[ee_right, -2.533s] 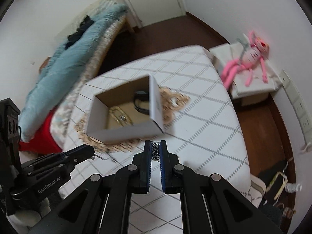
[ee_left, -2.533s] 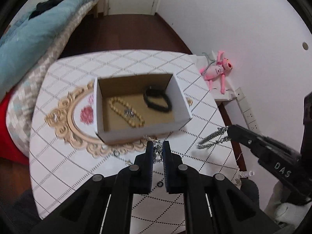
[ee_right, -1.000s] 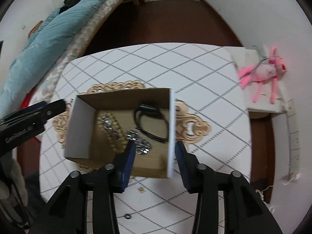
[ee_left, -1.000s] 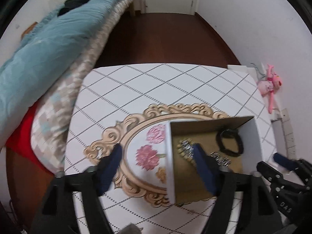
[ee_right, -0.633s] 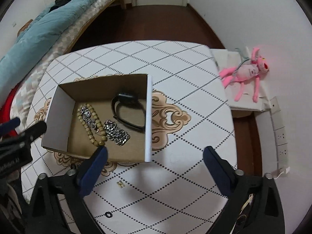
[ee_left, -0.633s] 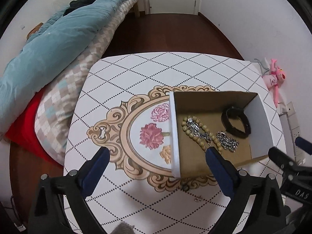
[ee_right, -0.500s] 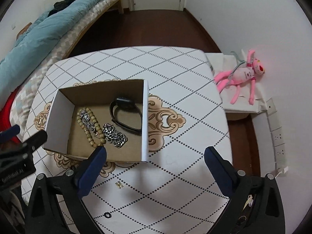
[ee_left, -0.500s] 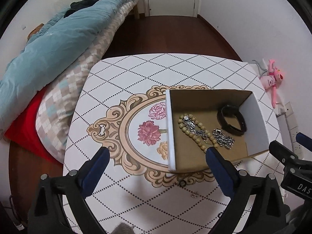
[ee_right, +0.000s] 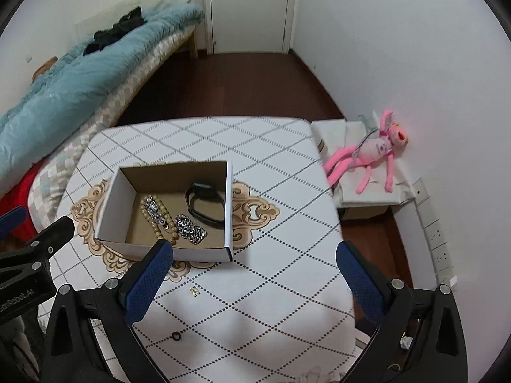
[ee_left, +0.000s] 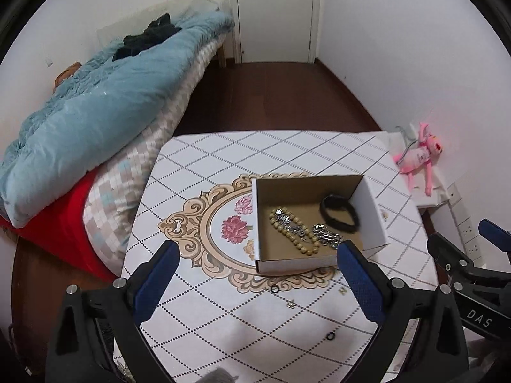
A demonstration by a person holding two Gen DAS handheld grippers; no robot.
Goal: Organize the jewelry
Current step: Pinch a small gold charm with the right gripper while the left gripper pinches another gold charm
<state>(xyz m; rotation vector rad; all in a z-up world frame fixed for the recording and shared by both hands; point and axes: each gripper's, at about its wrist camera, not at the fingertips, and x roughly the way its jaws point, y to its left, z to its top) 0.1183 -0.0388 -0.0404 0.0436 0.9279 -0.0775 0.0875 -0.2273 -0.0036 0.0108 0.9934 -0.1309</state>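
Note:
An open cardboard box (ee_left: 372, 210) (ee_right: 227, 204) stands on the white patterned table. Inside lie a beaded bracelet (ee_left: 289, 233) (ee_right: 158, 220), a silver chain (ee_left: 325, 235) (ee_right: 190, 228) and a black band (ee_left: 340, 214) (ee_right: 206, 206). Small black rings (ee_left: 274, 289) (ee_left: 330, 335) (ee_right: 175, 335) and a small gold piece (ee_left: 290, 303) (ee_right: 194, 291) lie on the table in front of the box. My left gripper (ee_left: 258, 282) is open and empty, held above the table's near side. My right gripper (ee_right: 252, 279) is open and empty, to the box's right.
A bed with a blue duvet (ee_left: 95, 105) runs along the table's left edge. A pink plush toy (ee_right: 373, 153) lies on a low white stand at the right wall. Dark wood floor and a closed door (ee_left: 274, 12) lie beyond the table.
Both grippers let go of the silver chain into the box, opened wide and drew back and up. The chain now lies in the box beside the beads.

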